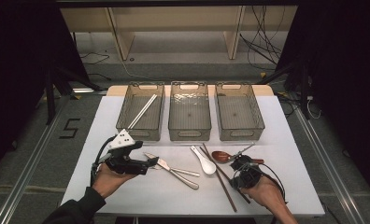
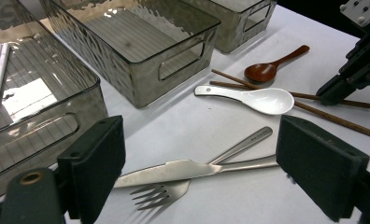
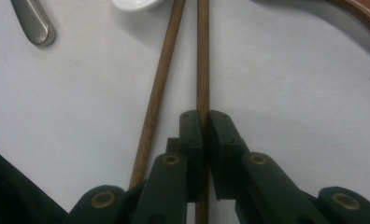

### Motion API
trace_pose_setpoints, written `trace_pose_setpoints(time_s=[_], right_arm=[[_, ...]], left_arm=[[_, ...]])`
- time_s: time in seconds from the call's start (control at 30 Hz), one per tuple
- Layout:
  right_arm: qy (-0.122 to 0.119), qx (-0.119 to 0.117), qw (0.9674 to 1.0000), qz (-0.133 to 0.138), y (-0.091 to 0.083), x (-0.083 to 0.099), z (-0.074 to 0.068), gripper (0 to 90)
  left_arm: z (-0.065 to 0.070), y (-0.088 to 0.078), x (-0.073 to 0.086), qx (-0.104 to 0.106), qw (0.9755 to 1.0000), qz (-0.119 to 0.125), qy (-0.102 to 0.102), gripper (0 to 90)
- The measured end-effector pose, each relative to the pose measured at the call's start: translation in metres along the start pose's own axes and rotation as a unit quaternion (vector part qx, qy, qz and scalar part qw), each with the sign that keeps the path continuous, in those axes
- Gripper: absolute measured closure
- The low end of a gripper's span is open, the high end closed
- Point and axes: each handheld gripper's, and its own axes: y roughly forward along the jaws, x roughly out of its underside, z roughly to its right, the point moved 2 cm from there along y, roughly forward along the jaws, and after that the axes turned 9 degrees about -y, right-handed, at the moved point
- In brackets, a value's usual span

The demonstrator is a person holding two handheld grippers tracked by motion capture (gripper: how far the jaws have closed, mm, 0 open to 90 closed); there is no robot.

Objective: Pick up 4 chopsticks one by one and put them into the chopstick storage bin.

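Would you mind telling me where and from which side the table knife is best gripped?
Take the knife by its handle, on the stretch clear of the fork it lies across. It lies flat on the table, so I would come from straight above with the left tongs, which hang open around it, jaws set across the slim handle. The flat blade probably offers too little to pinch.

two thin brown wooden chopsticks (image 3: 202, 56) lie flat on the white table. one runs straight out between the right gripper (image 3: 202, 116) pads, pinched there; the other chopstick (image 3: 160, 88) lies just left of the pads, angling away, free.
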Motion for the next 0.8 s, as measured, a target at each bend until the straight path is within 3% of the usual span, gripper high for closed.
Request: trace_pose_setpoints(time_s=[0.5,0.8], right_arm=[[-0.018,0.021,0.9995,0.012,-0.010,0.001,0.002,85.2],[-0.055,0.074,0.9957,0.009,-0.015,-0.001,-0.005,85.1]], left_arm=[[-0.001,0.000,0.000,-0.002,1.0000,0.002,-0.002,15.6],[-0.001,0.000,0.000,-0.001,1.0000,0.001,-0.002,15.6]])
